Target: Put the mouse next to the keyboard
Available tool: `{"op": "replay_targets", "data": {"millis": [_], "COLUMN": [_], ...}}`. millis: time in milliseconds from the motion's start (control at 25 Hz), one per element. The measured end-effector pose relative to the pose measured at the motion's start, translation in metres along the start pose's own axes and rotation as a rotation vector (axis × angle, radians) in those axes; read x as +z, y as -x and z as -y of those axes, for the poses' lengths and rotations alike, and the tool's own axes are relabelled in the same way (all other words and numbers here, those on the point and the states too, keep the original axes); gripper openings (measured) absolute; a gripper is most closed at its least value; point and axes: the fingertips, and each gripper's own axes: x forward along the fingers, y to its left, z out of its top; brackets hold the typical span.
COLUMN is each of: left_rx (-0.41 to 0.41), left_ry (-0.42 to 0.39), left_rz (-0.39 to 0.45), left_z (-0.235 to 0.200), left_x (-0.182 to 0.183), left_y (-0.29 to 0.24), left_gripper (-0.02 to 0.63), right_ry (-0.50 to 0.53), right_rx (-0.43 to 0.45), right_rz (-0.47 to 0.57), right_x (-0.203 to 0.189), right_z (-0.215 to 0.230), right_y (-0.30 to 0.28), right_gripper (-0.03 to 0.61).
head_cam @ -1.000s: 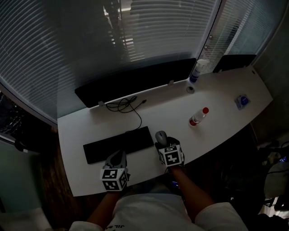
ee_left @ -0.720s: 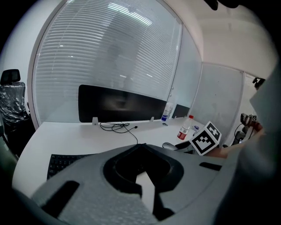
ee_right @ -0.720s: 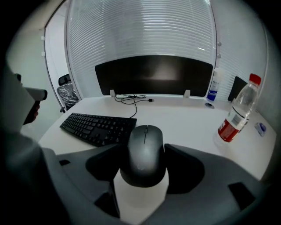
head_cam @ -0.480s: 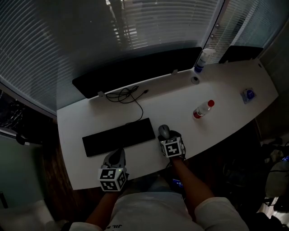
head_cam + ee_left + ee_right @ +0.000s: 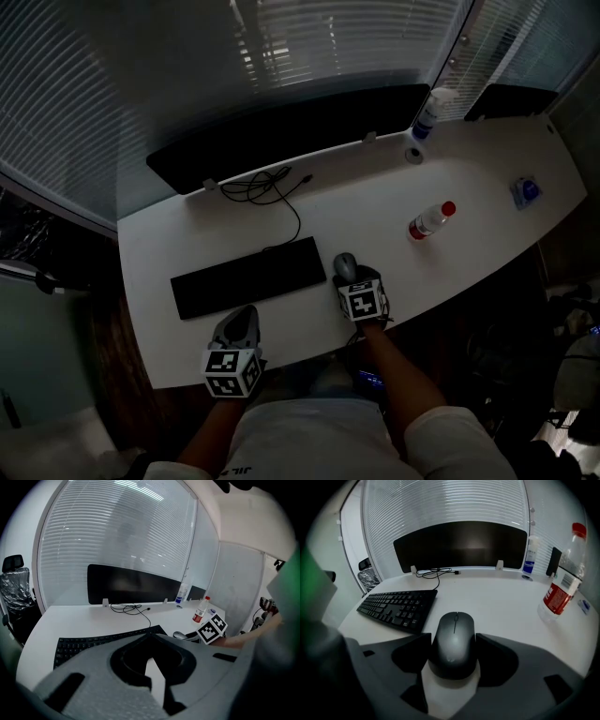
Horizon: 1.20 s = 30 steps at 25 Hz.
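mouse (image 5: 453, 641): smooth matte-black low dome, long axis running straight out from your right gripper (image 5: 348, 275) | jaws: pinching its two flanks | place: on or just over the white worktop (image 5: 375, 206), just beside the flat black keyboard (image 5: 248, 277), at its right end | left gripper (image 5: 244, 319): farther off, jaws pressed together, empty

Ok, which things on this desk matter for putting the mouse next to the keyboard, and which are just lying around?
For the job:
mouse, held in the right gripper
keyboard, just left of it

Lying about:
red-capped bottle
spray bottle
black panel along the back of the desk
small blue-and-white item near the right end
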Motion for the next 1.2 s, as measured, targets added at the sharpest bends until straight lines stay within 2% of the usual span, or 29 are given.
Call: {"op": "replay_targets", "data": {"millis": [280,680,840,1040,1200], "left_rx": [-0.01,-0.007,-0.009,-0.01,-0.008], "left_ry": [-0.005,0.002,0.007,0.014,0.025], "left_rz": [0.013,0.012,0.02,0.046,0.064], "left_z": [0.002,0.0,0.0,0.001,0.001], "left_x": [0.004,0.001,0.003,0.008,0.012], "left_y": [-0.001,0.001,0.002,0.008,0.017], "left_gripper": [0.005,0.005,0.005,0.005,0.005], "right_ry": [0.005,0.001,0.007,0.005,0.016], "right_rx": [-0.013,0.001,-0.023,-0.041,-0.007], "right_rz": [0.008,0.015,0.026,0.085,0.145], "right_x": [-0.007,-0.001,0.005,0.02,0.038], "right_z": [0.002,-0.005,-0.001,-0.007,-0.031], "right_y": [-0.006,0.001,0.008,0.044,0.082], "right_gripper": [0.299,0.301,0.301,0.299,0.297]}}
